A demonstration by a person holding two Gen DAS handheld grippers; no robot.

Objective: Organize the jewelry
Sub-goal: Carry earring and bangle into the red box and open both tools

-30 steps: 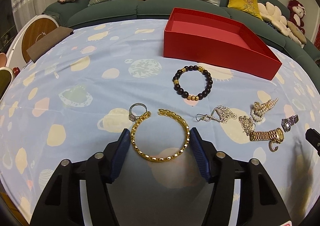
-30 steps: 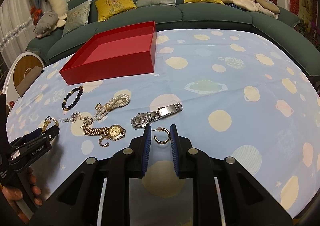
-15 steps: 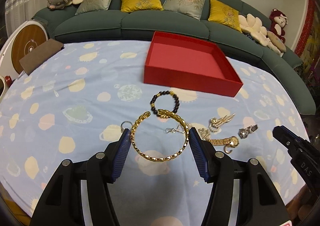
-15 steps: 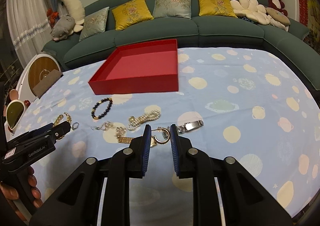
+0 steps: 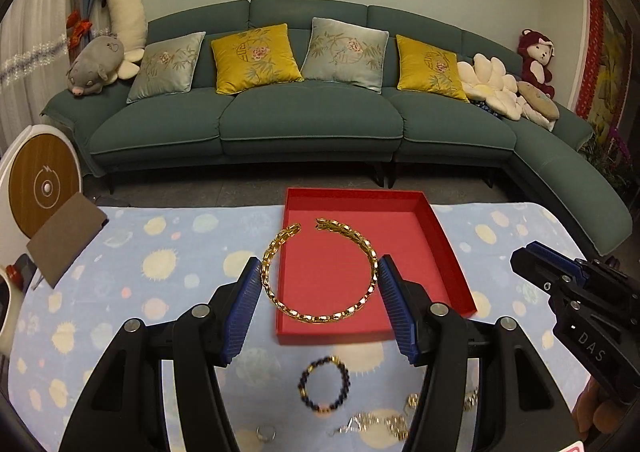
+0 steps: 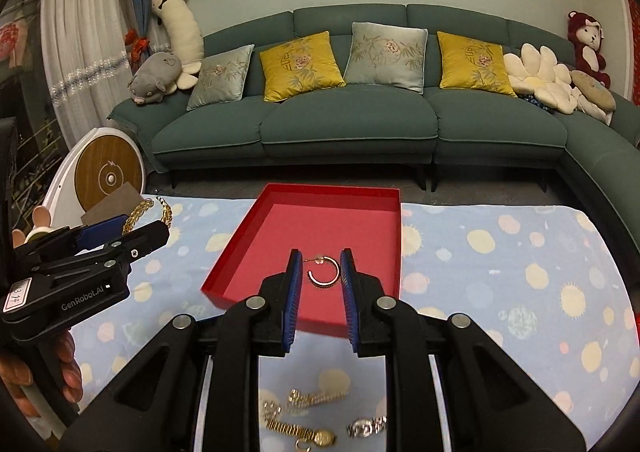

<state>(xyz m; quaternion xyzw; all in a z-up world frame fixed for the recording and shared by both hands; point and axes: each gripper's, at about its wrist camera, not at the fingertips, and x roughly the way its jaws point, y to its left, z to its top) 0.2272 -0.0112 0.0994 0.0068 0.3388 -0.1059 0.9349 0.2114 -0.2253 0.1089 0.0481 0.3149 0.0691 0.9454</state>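
My left gripper (image 5: 319, 276) is shut on a gold chain bangle (image 5: 320, 312), held in the air over the near part of the red box (image 5: 444, 240). My right gripper (image 6: 320, 272) is shut on a small gold hoop earring (image 6: 325, 273), lifted above the near edge of the red box (image 6: 256, 220). Below on the spotted blue cloth lie a dark bead bracelet (image 5: 324, 388), a silver ring (image 5: 266, 432), a gold watch (image 6: 304, 434), a silver watch (image 6: 366, 426) and a pearl piece (image 6: 316, 396). The left gripper (image 6: 128, 226) with the bangle (image 6: 148, 210) shows at the right wrist view's left edge.
A green sofa (image 5: 308, 120) with cushions and plush toys runs behind the table. A brown card (image 5: 66, 236) lies at the table's far left corner, beside a round white-and-wood unit (image 5: 40, 180). The right gripper (image 5: 576, 292) shows at the left wrist view's right. A person's fingers (image 6: 68, 368) hold the left tool.
Both grippers have risen off the cloth with the bangle and the earring and moved toward the red box. The loose jewelry now lies low in both views.
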